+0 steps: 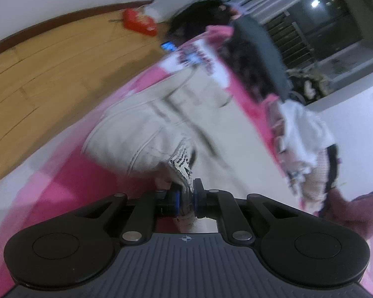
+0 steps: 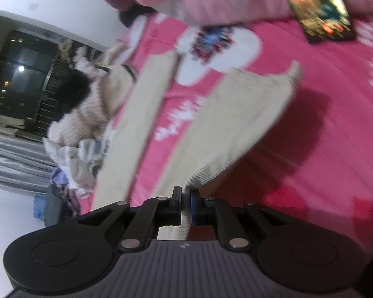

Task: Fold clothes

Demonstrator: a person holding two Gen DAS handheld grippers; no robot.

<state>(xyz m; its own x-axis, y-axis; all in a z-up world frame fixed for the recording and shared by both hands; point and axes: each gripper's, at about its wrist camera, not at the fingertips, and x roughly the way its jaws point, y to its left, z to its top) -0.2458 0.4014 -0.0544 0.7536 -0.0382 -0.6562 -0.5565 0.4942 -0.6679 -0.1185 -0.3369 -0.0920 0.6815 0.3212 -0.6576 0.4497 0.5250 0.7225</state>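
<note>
- One pair of beige trousers (image 1: 146, 129) lies spread on the pink bed cover (image 1: 69, 181), two legs showing in the right wrist view.
- Left hand-held gripper (image 1: 186, 196) is clenched on the trousers' cloth.
- Right hand-held gripper (image 2: 185, 203) pinches a beige edge too.
- One heap of clothes (image 2: 82, 134) sits at the bed's far edge.

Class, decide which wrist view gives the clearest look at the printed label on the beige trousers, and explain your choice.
The left wrist view: the printed label sits just ahead of the left gripper, which is shut on the beige trousers. The right wrist view shows only the plain legs of the trousers, pinched by the right gripper; no label shows.
</note>
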